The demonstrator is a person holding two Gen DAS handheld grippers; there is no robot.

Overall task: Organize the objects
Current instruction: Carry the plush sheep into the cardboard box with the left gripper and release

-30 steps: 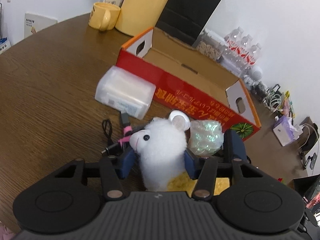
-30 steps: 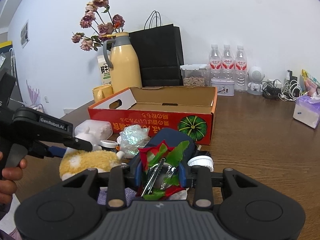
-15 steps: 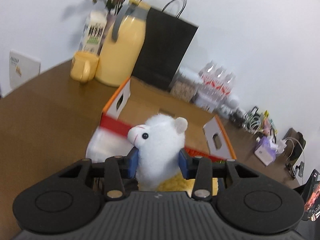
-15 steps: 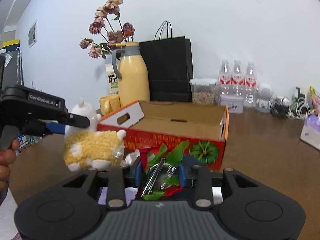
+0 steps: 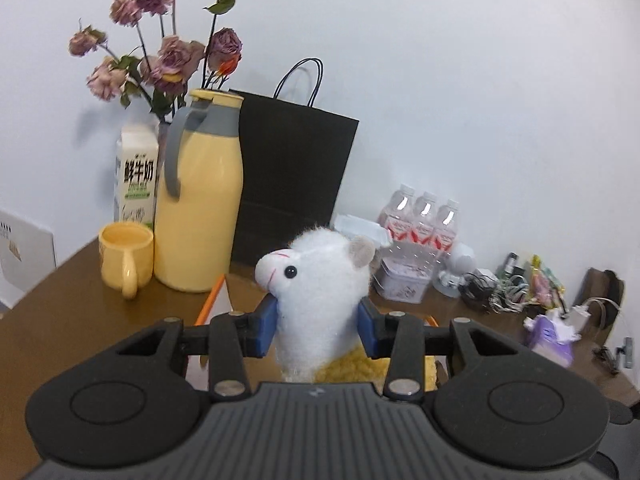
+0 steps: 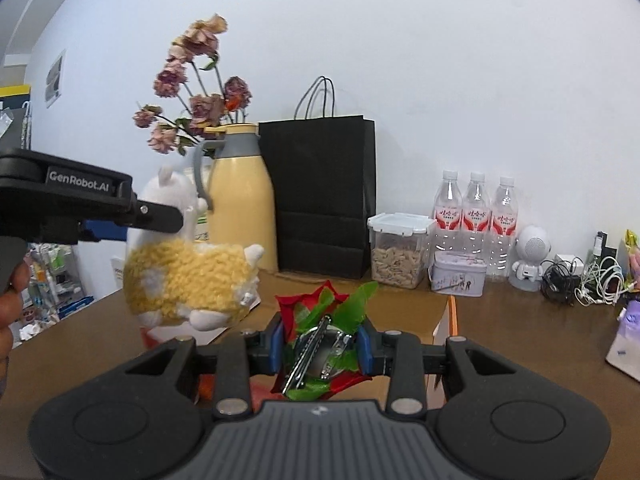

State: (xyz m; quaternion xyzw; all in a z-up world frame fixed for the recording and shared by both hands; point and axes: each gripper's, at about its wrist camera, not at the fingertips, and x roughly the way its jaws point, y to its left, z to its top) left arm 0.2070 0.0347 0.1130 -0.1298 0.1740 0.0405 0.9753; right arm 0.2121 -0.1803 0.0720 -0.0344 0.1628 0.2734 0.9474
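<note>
Both grippers clamp loads: left gripper (image 5: pixel 317 326) squeezes plush alpaca (image 5: pixel 320 288), right gripper (image 6: pixel 320 342) seemingly red-green foil flower (image 6: pixel 326 336)

The brown wooden table (image 5: pixel 60 320) bears a yellow mug (image 5: pixel 126 258), yellow jug (image 5: pixel 198 216), black bag (image 5: pixel 292 184) and water bottles (image 5: pixel 420 224).

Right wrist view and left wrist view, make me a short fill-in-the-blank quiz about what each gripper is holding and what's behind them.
1. The left gripper is shut on a plush alpaca whose head is ____ in colour.
2. The right gripper is shut on a red and ____ artificial flower.
3. The paper bag beside the yellow thermos is ____.

Missing words: white; green; black
</note>
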